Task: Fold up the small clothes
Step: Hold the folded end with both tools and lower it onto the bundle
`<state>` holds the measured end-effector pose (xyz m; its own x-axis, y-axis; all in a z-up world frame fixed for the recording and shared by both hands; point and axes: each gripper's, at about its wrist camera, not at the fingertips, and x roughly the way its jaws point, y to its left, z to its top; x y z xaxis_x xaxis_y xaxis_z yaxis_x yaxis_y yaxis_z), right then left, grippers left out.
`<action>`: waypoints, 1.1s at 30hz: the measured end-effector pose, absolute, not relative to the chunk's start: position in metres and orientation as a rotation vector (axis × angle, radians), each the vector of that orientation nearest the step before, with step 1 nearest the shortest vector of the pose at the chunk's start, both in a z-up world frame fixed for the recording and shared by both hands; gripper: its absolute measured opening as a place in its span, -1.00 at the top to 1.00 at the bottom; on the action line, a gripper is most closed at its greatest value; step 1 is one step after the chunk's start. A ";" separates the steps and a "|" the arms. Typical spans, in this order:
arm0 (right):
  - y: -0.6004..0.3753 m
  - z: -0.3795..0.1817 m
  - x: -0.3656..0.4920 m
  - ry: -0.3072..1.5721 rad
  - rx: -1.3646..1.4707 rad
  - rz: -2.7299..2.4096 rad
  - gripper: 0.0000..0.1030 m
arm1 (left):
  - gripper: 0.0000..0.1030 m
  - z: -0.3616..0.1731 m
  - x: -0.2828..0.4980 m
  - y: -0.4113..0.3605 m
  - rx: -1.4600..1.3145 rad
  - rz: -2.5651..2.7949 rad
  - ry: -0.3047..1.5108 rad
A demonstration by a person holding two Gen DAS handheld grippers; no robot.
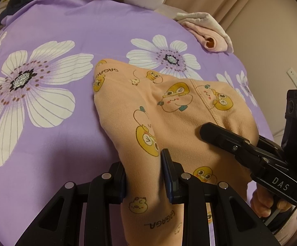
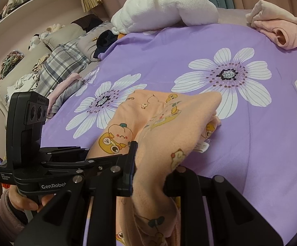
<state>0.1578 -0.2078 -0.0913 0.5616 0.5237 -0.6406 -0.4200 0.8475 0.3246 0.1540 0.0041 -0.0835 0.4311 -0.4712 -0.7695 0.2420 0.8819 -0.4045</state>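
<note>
A peach baby garment [image 1: 169,110] printed with yellow cartoon ducks lies partly bunched on the purple flowered bedsheet [image 1: 56,135]. Its near end is lifted off the bed. My left gripper [image 1: 143,166] is shut on a fold of that near end, and the cloth hangs down between its fingers. From the right, one black finger [image 1: 218,136] of the other gripper rests on the same cloth. In the right wrist view my right gripper [image 2: 151,174] is shut on the garment [image 2: 169,119]. Cloth drapes over and hides its right finger. The left gripper's housing [image 2: 28,121] stands close at the left.
A rolled pink garment [image 1: 208,34] [image 2: 281,28] lies at the far right edge of the bed. A white fluffy bundle [image 2: 164,8] sits at the head. A plaid pillow [image 2: 66,61], a dark item [image 2: 105,39] and folded clothes are at far left. A person's hand [image 2: 23,201] holds the left gripper.
</note>
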 end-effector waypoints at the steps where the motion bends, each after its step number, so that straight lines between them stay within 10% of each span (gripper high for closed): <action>1: -0.208 -0.092 0.158 0.801 0.142 0.558 0.60 | 0.47 -0.084 0.154 0.004 -0.247 -0.450 1.035; 33: -0.224 -0.113 0.170 0.867 0.224 0.501 0.52 | 0.47 -0.088 0.157 0.005 -0.232 -0.432 1.049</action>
<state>0.1696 -0.2243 -0.1131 0.5413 0.5068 -0.6709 -0.3289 0.8620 0.3858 0.1566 0.0053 -0.0880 0.4254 -0.4510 -0.7847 0.2333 0.8923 -0.3864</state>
